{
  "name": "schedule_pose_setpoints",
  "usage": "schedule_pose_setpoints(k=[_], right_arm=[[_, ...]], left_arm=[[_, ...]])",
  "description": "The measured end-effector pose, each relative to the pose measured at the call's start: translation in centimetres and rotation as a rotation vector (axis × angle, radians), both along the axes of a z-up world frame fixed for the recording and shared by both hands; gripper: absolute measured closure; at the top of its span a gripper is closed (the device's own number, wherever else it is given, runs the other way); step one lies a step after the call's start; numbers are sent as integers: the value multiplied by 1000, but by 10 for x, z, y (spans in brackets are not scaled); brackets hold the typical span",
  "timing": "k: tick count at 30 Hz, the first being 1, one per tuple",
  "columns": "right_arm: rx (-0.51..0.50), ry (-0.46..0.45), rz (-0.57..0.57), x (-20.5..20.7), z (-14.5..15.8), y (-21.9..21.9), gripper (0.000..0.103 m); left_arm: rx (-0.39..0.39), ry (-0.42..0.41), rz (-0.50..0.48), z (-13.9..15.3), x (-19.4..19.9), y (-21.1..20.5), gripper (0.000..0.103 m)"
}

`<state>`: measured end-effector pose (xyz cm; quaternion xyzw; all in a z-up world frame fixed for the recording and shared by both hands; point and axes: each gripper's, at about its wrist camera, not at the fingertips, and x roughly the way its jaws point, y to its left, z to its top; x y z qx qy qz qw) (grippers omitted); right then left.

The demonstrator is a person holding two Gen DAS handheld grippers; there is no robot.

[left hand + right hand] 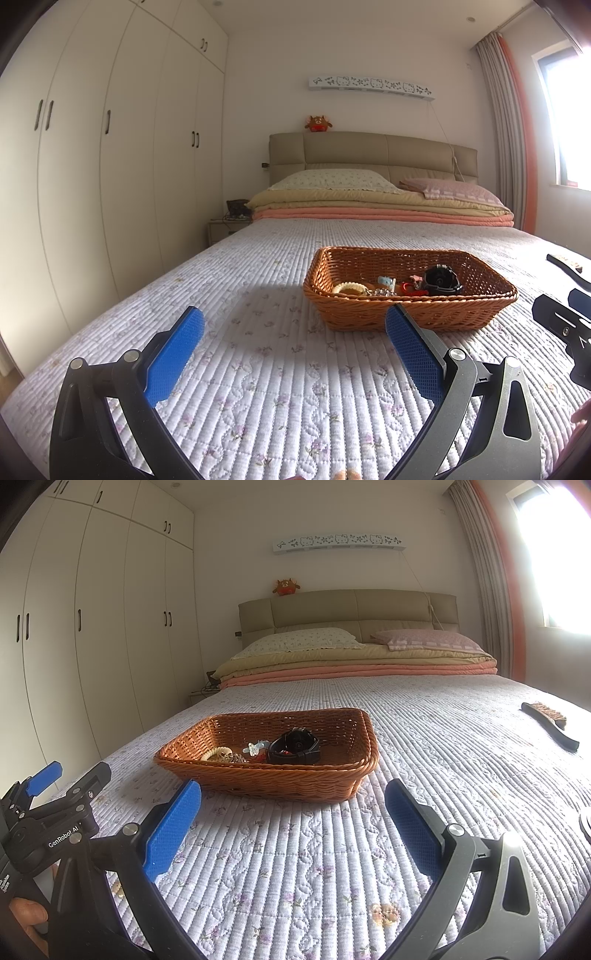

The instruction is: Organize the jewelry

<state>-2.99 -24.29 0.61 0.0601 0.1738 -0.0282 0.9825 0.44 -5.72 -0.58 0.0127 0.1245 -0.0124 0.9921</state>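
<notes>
Across the quilted bedspread (pixel 280 398) I see the wicker basket (pixel 406 317) sitting ahead of both my tools, holding a black watch (pixel 294 751), a beaded bracelet (pixel 221 755), a pale blue clip (pixel 254 747) and some small red pieces (pixel 410 288) all lying close together on its floor. A dark-handled brush (pixel 550 725) lies well apart on the far right. My left gripper (pixel 293 354) and right gripper (pixel 293 830) both hang above the quilt, blue pads spread wide with nothing between them.

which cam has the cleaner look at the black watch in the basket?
Right wrist: the black watch shows face and strap above the basket rim. In the left wrist view the watch is smaller, its lower part hidden by the rim.
</notes>
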Motion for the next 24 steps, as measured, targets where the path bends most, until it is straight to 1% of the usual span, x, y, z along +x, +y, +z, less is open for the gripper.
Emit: schedule_pose_setpoints(k=[24], right_arm=[[1,2,0,0,0,0,8]], left_arm=[[0,5,1,-1,-2,0,7]])
